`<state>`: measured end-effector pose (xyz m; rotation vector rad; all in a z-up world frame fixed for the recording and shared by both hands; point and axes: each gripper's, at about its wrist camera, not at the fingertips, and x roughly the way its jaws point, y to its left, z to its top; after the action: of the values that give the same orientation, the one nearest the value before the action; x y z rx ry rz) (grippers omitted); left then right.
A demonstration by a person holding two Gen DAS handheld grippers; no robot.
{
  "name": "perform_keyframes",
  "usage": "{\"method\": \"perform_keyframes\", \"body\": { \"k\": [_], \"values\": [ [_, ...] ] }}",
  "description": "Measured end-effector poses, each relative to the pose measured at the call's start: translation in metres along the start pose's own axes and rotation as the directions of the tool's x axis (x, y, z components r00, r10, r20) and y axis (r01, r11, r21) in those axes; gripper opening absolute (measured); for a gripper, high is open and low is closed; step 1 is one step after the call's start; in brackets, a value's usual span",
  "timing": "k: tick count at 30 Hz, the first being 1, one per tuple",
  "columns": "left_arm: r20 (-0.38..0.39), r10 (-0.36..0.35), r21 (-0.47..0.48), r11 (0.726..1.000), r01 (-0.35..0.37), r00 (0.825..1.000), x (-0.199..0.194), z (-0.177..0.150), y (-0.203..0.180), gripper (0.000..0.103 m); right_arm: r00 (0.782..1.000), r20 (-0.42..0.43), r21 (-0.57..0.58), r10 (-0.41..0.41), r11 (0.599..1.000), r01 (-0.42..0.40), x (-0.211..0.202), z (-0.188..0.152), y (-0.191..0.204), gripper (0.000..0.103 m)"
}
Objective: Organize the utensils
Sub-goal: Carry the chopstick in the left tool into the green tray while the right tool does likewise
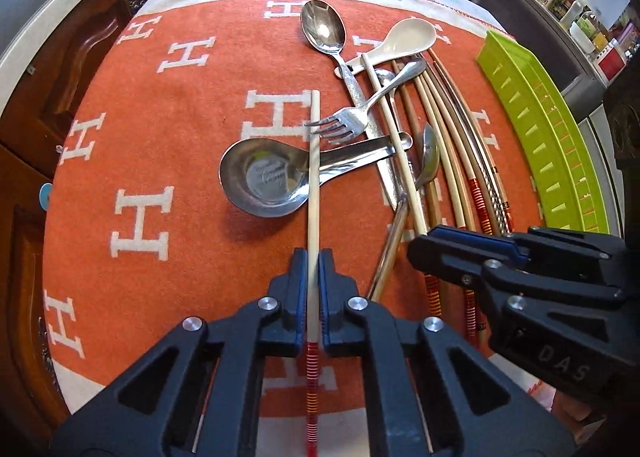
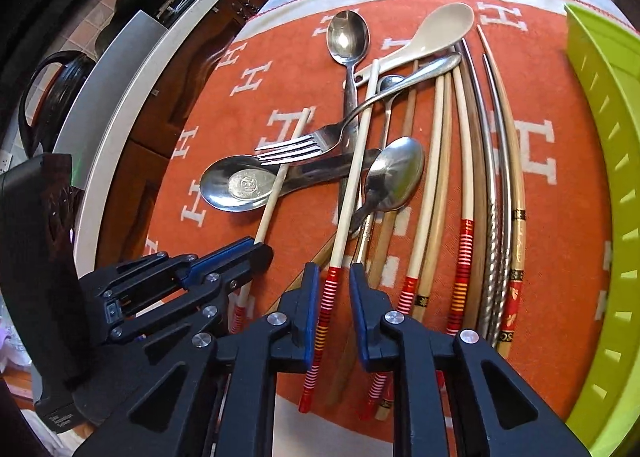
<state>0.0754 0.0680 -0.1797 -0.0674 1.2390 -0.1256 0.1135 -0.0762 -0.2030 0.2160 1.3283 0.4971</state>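
My left gripper (image 1: 313,257) is shut on a cream chopstick (image 1: 313,185) with a red-striped end; its tip lies across a wide steel ladle spoon (image 1: 260,177) under a fork (image 1: 348,121). My right gripper (image 2: 334,273) is open, its jaws on either side of a second cream chopstick (image 2: 352,177) with a red-striped end, not pressing it. That gripper shows at the right in the left wrist view (image 1: 472,253). The left gripper shows at the left in the right wrist view (image 2: 240,253). Several more chopsticks (image 2: 464,177) lie side by side.
An orange cloth (image 1: 160,129) with white H letters covers the table. A steel spoon (image 1: 324,29), a cream ceramic spoon (image 1: 408,41) and a small spoon (image 2: 396,173) lie in the pile. A lime green tray (image 2: 600,137) stands at the right. Counter and cabinets lie beyond.
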Motion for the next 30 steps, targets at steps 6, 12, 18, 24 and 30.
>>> {"method": "perform_keyframes", "body": {
  "k": [6, 12, 18, 24, 30],
  "values": [
    [-0.004, -0.045, -0.029, 0.999, 0.045, 0.999, -0.01, -0.007, 0.009, 0.004, 0.998, -0.031, -0.008, -0.046, 0.999, 0.046, 0.006, 0.001, 0.006, 0.016],
    [0.017, -0.075, -0.038, 0.996, 0.076, 0.997, -0.028, -0.013, 0.012, 0.003, 0.997, -0.033, -0.02, -0.064, 0.998, 0.063, 0.011, -0.001, 0.013, 0.012],
    [0.06, -0.104, -0.043, 0.993, 0.106, 0.993, -0.056, -0.017, 0.015, 0.003, 0.999, -0.042, 0.059, -0.009, 0.998, 0.012, 0.001, -0.007, 0.0, 0.005],
    [0.106, -0.149, -0.036, 0.988, 0.153, 0.983, -0.086, -0.016, 0.009, 0.003, 0.999, -0.001, 0.082, 0.051, 0.995, -0.051, -0.041, -0.017, -0.003, 0.005],
    [0.135, -0.187, -0.007, 0.982, 0.19, 0.973, -0.109, -0.009, -0.011, 0.003, 0.994, 0.053, 0.09, 0.093, 0.991, -0.097, -0.087, -0.035, -0.011, 0.005]
  ]
}}
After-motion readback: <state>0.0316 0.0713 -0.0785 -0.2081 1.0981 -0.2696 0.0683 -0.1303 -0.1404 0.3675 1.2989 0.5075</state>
